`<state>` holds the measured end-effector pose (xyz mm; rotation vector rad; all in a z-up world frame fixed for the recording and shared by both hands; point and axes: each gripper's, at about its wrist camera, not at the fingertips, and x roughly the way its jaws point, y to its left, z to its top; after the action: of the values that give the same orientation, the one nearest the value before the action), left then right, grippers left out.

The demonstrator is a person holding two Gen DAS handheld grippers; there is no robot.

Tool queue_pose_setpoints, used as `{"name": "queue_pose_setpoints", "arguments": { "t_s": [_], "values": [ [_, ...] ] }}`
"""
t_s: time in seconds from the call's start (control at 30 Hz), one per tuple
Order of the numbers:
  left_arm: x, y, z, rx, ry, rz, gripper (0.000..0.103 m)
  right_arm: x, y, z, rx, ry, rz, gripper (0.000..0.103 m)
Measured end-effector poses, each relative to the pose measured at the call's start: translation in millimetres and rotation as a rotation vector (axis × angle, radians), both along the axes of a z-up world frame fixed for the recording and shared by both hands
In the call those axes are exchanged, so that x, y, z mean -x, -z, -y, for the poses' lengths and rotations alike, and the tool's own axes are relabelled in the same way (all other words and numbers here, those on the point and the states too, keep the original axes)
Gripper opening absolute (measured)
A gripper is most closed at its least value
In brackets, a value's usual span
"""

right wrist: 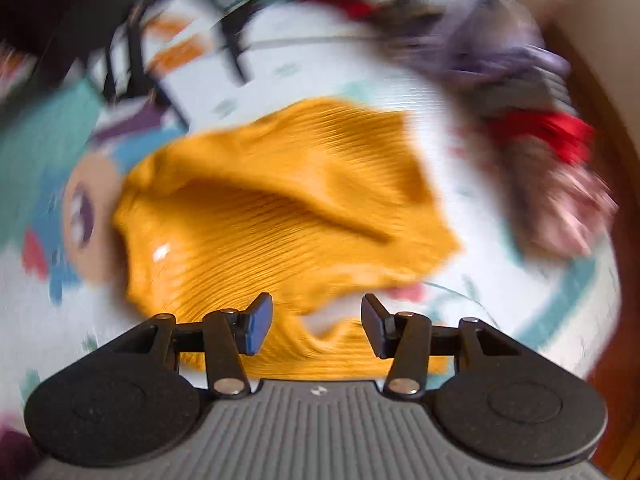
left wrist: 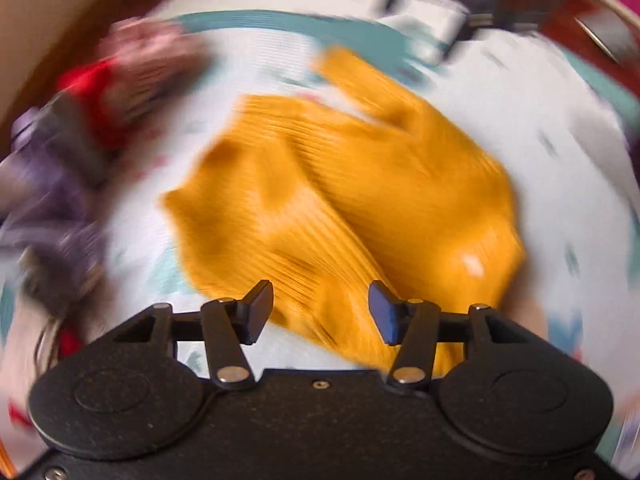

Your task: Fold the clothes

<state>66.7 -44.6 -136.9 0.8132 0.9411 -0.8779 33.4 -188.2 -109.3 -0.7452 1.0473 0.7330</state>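
Note:
A mustard-yellow ribbed garment (left wrist: pixel 344 192) lies crumpled and partly folded over itself on a white printed sheet (left wrist: pixel 540 152). My left gripper (left wrist: pixel 320 312) is open and empty, just above the garment's near edge. In the right wrist view the same garment (right wrist: pixel 280 216) fills the middle. My right gripper (right wrist: pixel 316 322) is open and empty over the garment's near edge. Both views are motion-blurred.
A heap of other clothes, purple, red and pink, lies at the left in the left wrist view (left wrist: pixel 80 152) and at the upper right in the right wrist view (right wrist: pixel 528 92). A dark-framed stand (right wrist: pixel 132 64) is at the sheet's far side.

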Motion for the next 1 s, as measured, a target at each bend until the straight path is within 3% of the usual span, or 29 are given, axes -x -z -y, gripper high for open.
{"name": "queue_pose_setpoints", "arguments": {
  "t_s": [0.07, 0.2, 0.3, 0.43, 0.57, 0.67, 0.83, 0.9, 1.0],
  "values": [
    [-4.0, -7.4, 7.6, 0.039, -0.137, -0.012, 0.052, -7.3, -27.3, 18.6, -0.046, 0.095, 0.039, 0.051],
    [22.8, -25.5, 20.9, 0.055, -0.241, 0.038, 0.053, -20.2, -69.5, 57.7, -0.109, 0.231, 0.095, 0.052],
    [43.5, -47.3, 27.7, 0.05, -0.264, 0.088, 0.056, -26.5, -94.6, 77.8, -0.154, 0.302, 0.122, 0.063],
    [64.1, -83.0, 31.6, 0.036, -0.281, 0.147, 0.068, -23.3, -128.1, 104.5, -0.203, 0.386, 0.138, 0.068],
    [61.6, -82.8, 62.3, -0.035, -0.223, 0.189, 0.068, -13.8, -155.0, 127.8, -0.297, 0.484, 0.17, 0.081],
    [49.8, -70.7, 79.6, 0.0, -0.23, 0.177, 0.069, -6.3, -165.3, 140.7, -0.336, 0.534, 0.182, 0.083],
    [34.3, -19.7, 103.9, 0.026, -0.267, 0.149, 0.069, -7.7, -153.1, 154.7, -0.352, 0.615, 0.135, 0.083],
    [26.8, 1.7, 111.1, 0.015, -0.272, 0.134, 0.069, -14.5, -142.6, 158.9, -0.355, 0.647, 0.096, 0.083],
    [15.7, 33.2, 121.3, -0.06, -0.244, 0.175, 0.069, -24.4, -130.7, 159.3, -0.371, 0.703, 0.054, 0.083]
  ]
}}
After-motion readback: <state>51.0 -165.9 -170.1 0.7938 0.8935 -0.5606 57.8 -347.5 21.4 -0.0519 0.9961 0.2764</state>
